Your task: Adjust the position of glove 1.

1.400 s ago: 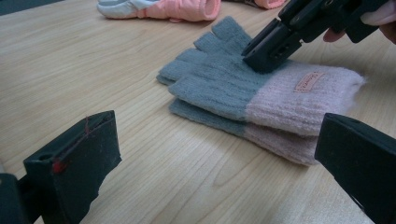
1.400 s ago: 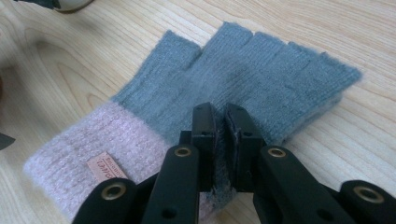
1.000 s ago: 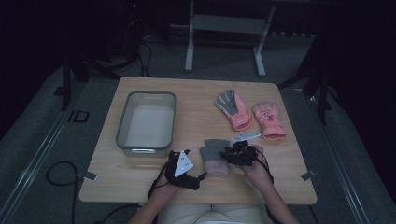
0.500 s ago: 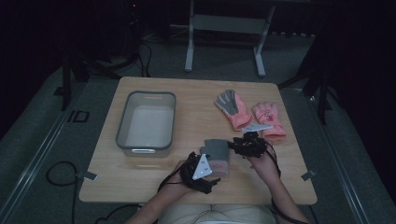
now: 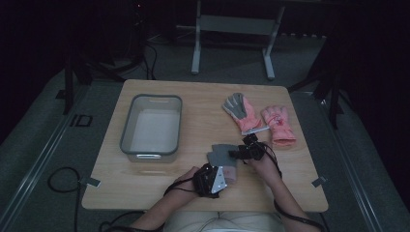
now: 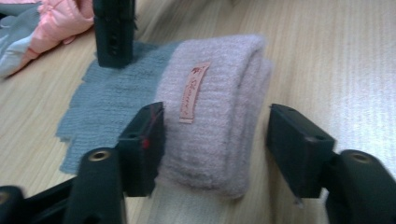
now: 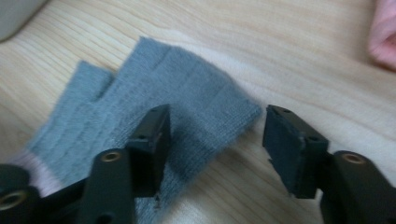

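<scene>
A knitted glove lies near the table's front edge, with a grey finger part (image 5: pixel 221 153) and a folded pink cuff (image 5: pixel 231 173). My left gripper (image 5: pixel 226 177) comes from the left. Its jaws have just been closing around the pink cuff (image 6: pixel 219 93). The left pad (image 6: pixel 149 140) is touching the cuff and the right pad (image 6: pixel 294 144) stands clear of it. My right gripper (image 5: pixel 235 153) is over the grey end. Its jaws have just been opening, and a corner of the grey knit (image 7: pixel 154 88) lies loose between them.
A clear plastic bin (image 5: pixel 126 126) stands on the left half of the table. Two pink winter gloves (image 5: pixel 241 112) (image 5: pixel 278 125) lie at the back right, just beyond my right hand. Bare wood runs along the front edge on both sides of the hands.
My left gripper slid right up to the pink cuff and its jaws narrowed. My right gripper shifted a little left, its jaws spread, and the grey end now lies flat.
</scene>
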